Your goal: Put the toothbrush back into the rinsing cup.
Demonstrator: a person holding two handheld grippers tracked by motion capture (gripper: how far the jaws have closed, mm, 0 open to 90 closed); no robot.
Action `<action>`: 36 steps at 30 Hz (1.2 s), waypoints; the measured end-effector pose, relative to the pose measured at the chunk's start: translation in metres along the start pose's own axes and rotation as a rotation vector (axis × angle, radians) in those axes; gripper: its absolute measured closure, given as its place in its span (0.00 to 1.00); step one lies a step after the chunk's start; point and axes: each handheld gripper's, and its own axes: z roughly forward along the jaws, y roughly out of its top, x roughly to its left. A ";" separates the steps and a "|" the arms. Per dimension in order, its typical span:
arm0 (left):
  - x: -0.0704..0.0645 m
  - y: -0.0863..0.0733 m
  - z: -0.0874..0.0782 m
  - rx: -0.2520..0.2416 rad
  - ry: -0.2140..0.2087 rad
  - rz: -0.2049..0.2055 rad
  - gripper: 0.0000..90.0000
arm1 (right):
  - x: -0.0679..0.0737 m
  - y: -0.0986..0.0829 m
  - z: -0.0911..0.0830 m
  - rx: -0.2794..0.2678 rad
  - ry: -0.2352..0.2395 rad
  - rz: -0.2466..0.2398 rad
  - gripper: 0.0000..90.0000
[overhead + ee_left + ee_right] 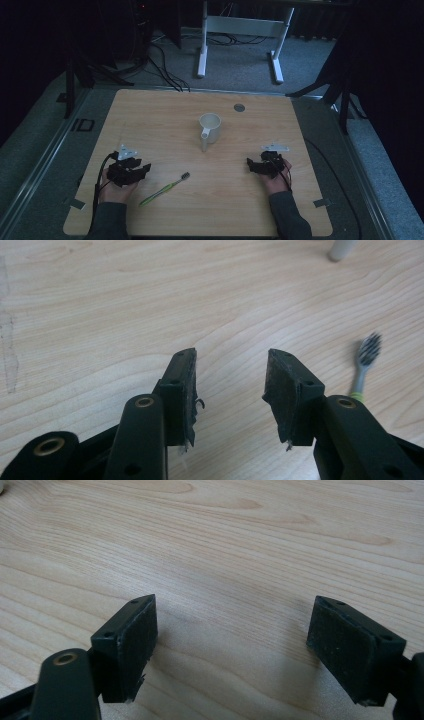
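A white mug stands upright near the middle of the wooden table, its handle toward the person. A green toothbrush with dark bristles lies flat near the front, between the hands; its head appears at the right of the left gripper view. My left gripper rests low at the front left, open and empty, just left of the toothbrush. My right gripper sits at the front right, open wide with bare wood between its jaws. In their own views the left gripper and right gripper hold nothing.
A round grey cap is set into the table near its far edge. Pieces of tape mark the front corners. Beyond the table stand a white desk frame, dark tripod legs and floor cables.
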 end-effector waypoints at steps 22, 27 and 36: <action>-0.011 0.008 -0.018 -0.019 -0.052 0.038 0.60 | 0.000 0.000 0.000 -0.001 0.000 0.002 0.22; -0.012 0.008 -0.020 -0.018 -0.053 0.043 0.60 | 0.000 0.000 0.000 0.000 0.000 0.003 0.22; -0.018 0.013 -0.022 -0.004 -0.062 0.073 0.60 | 0.000 0.000 0.000 0.000 0.000 0.003 0.22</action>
